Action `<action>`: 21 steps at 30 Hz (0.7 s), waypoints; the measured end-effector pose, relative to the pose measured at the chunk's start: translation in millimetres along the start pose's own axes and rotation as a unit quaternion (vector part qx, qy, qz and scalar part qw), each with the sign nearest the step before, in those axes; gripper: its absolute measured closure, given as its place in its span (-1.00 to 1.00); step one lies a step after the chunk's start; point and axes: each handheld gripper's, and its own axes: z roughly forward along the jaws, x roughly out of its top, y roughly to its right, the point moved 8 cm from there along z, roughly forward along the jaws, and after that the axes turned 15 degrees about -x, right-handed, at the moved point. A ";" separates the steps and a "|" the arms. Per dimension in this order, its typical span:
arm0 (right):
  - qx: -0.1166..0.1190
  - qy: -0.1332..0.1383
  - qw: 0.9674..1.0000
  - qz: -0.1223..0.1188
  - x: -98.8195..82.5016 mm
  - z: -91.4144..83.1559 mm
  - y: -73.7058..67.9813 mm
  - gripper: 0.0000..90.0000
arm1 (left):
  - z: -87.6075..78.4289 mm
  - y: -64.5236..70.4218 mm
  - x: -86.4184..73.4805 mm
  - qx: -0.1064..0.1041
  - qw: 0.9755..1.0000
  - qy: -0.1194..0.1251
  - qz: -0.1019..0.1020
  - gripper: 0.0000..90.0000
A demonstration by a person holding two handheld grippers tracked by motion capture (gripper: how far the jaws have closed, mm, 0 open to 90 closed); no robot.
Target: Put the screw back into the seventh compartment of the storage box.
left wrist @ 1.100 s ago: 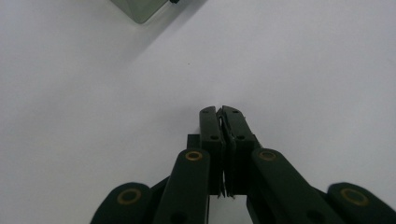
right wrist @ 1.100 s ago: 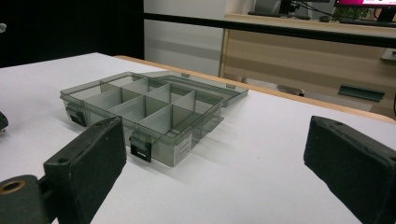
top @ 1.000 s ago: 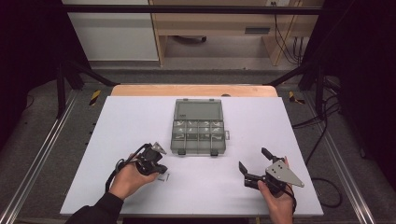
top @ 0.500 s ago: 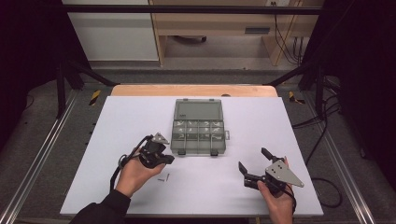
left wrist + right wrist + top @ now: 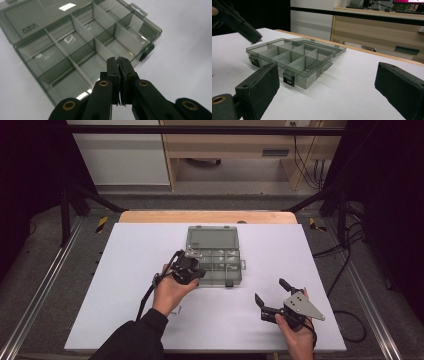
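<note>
A smoky clear compartment box (image 5: 215, 251) lies open at the table's middle, lid flat behind it, its cells (image 5: 75, 50) bare. My left gripper (image 5: 199, 271) hovers over the box's near left corner. Its jaws (image 5: 118, 60) are pressed together, and a tiny pale tip seems to stick out of them in the right gripper view (image 5: 254, 37); I cannot make out what it is. My right gripper (image 5: 270, 290) rests low at the front right of the table. It stands wide open (image 5: 327, 75) with nothing between its pads, pointing at the box (image 5: 292, 57).
A small pale piece (image 5: 175, 310) lies on the white table (image 5: 125, 270) near my left forearm. Black latches sit on the box's front wall (image 5: 288, 79). A wooden bench (image 5: 235, 150) stands beyond the far edge.
My left gripper has risen from the table by the small pieces and moved forward and right, to the box's near left corner. The right gripper has stayed put.
</note>
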 end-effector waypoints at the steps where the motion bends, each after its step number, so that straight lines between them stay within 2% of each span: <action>1: 0.000 -0.001 1.000 0.000 -0.1 0.0 -0.7 -0.88 | 2.2 0.6 3.5 0.000 1.000 0.000 0.003 0.95; 4: 0.001 -0.001 1.000 -0.003 -0.4 0.2 -1.7 -0.88 | 10.3 2.0 12.7 -0.001 1.000 0.013 -0.001 0.95; 14: 0.002 -0.002 1.000 -0.003 -0.6 0.5 -1.6 -0.88 | 35.8 6.3 24.4 0.003 1.000 0.013 0.011 0.95; 21: 0.001 -0.004 1.000 -0.002 -1.7 1.8 -1.3 -0.88 | 41.4 4.3 27.7 0.005 1.000 0.011 0.019 0.94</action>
